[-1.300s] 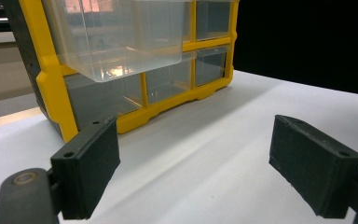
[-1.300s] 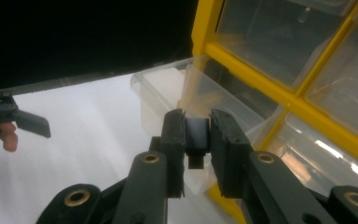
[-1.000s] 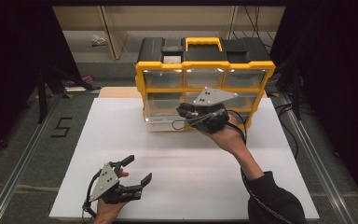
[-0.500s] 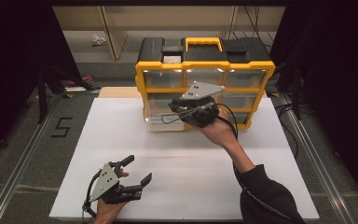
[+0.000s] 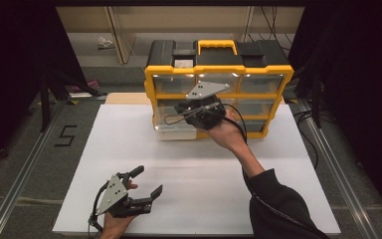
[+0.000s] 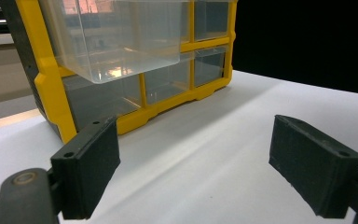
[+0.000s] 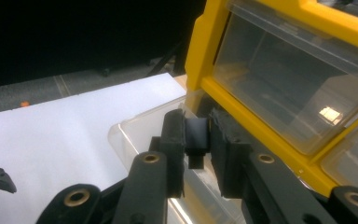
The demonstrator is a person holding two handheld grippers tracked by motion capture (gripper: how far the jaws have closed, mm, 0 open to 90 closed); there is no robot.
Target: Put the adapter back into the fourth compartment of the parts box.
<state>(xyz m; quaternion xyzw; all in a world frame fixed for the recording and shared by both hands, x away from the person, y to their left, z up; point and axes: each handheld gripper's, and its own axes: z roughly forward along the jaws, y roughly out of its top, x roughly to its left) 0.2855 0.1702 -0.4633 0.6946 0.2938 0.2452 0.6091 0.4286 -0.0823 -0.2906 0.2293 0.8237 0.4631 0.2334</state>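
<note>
Two grippers, two states — your right gripper (image 7: 196, 140) pinches a small black piece (image 7: 196, 136) over the pulled-out clear drawer (image 5: 175, 128) of the yellow organiser (image 5: 219, 74), while your left gripper (image 5: 149, 183) rests on the white table (image 5: 288, 199), jaws wide apart

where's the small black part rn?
Clamped in the right gripper, the small black part hangs over the pulled-out clear drawer at the yellow organizer's left side.
</note>
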